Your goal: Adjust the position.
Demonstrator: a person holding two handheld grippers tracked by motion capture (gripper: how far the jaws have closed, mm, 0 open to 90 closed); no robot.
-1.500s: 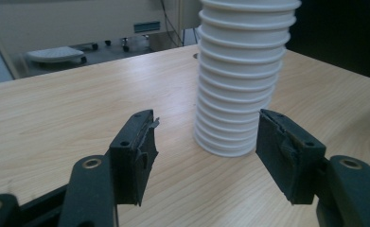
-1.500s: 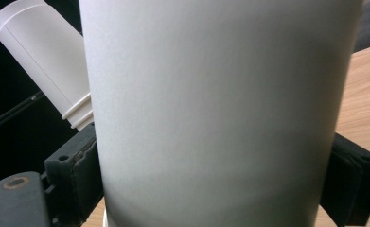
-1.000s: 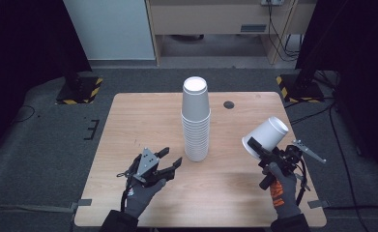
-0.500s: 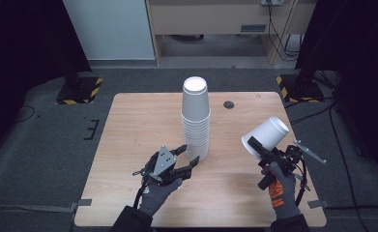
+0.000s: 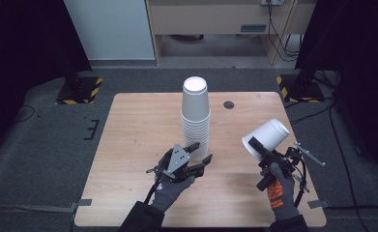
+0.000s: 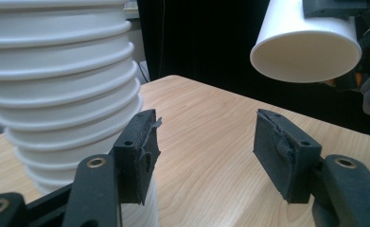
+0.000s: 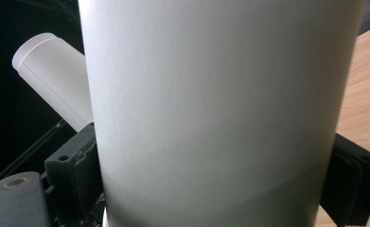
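A tall stack of white paper cups [image 5: 196, 113] stands upside down in the middle of the wooden table [image 5: 138, 125]. My left gripper [image 5: 202, 152] lies low at the stack's foot on its near side, open. In the left gripper view the stack [image 6: 59, 90] is just behind one finger [image 6: 137, 156] of that gripper [image 6: 206, 142], with nothing between the jaws. My right gripper [image 5: 264, 145] hovers over the table's right side, shut on a single white cup [image 5: 273, 133] that tilts with its mouth toward the stack. In the right gripper view that cup [image 7: 220, 94] sits between the jaws of this gripper [image 7: 215, 189].
A small black disc [image 5: 229, 104] lies on the table behind and to the right of the stack. Two stand bases with yellow-black stripes [image 5: 80, 89] [image 5: 298, 87] sit on the floor beyond the table's far corners. The held cup [image 6: 305, 42] hangs ahead of the left gripper.
My left gripper has moved to the right and slightly forward, up to the foot of the cup stack. The right gripper and its cup have stayed where they were.
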